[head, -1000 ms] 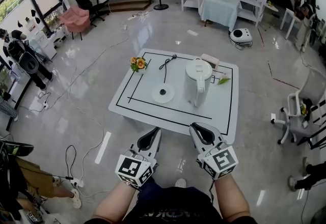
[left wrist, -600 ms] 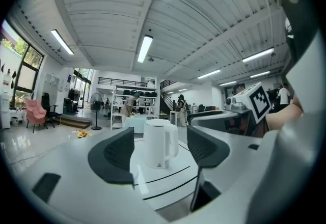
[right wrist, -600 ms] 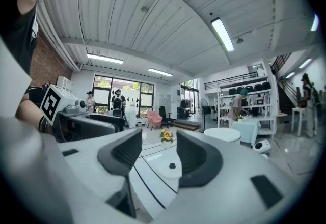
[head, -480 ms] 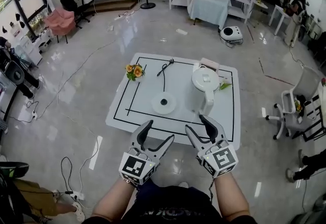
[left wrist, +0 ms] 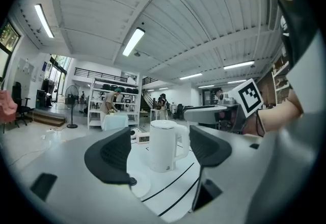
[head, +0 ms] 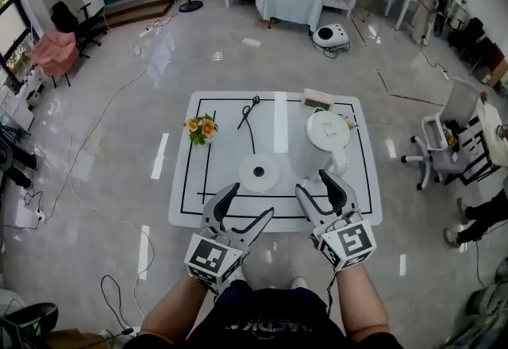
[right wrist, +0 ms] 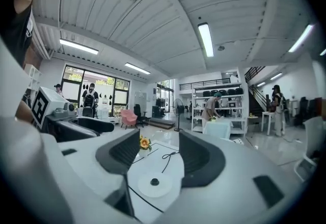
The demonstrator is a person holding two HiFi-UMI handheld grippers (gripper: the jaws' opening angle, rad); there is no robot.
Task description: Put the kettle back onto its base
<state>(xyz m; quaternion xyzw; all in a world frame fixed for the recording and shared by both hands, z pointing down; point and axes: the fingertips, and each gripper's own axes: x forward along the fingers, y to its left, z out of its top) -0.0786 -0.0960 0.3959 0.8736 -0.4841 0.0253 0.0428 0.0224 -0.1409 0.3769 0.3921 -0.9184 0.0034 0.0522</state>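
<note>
**Both claws open and empty; kettle stands off its base**

Head view: The white table (head: 184, 211) with its black outline lies ahead of the person. The kettle (head: 328, 133) stands upright on the right part of it, handle turned toward the person. Its round base (head: 259, 171) sits to the left of the kettle, near but apart from it, with nothing on top. The cord (head: 248, 111) runs from the base toward the far edge, and the flowers (head: 201, 128) stand at the far left. The left gripper (head: 250, 203) and right gripper (head: 316, 185) hover side by side over the near edge. Both have just been opening; their jaws stand wide apart with nothing between them.

Left gripper view: The left gripper (left wrist: 159, 149) points level across the table, jaws spread and holding nothing. Beyond them the kettle (left wrist: 164, 144) shows well ahead, untouched, and the base (left wrist: 133, 183) lies low at its left.

Right gripper view: The right gripper (right wrist: 158, 159) is likewise spread and empty. Past its jaws lie the base (right wrist: 154, 183), the cord (right wrist: 168, 159) and the flowers (right wrist: 145, 142).
</note>
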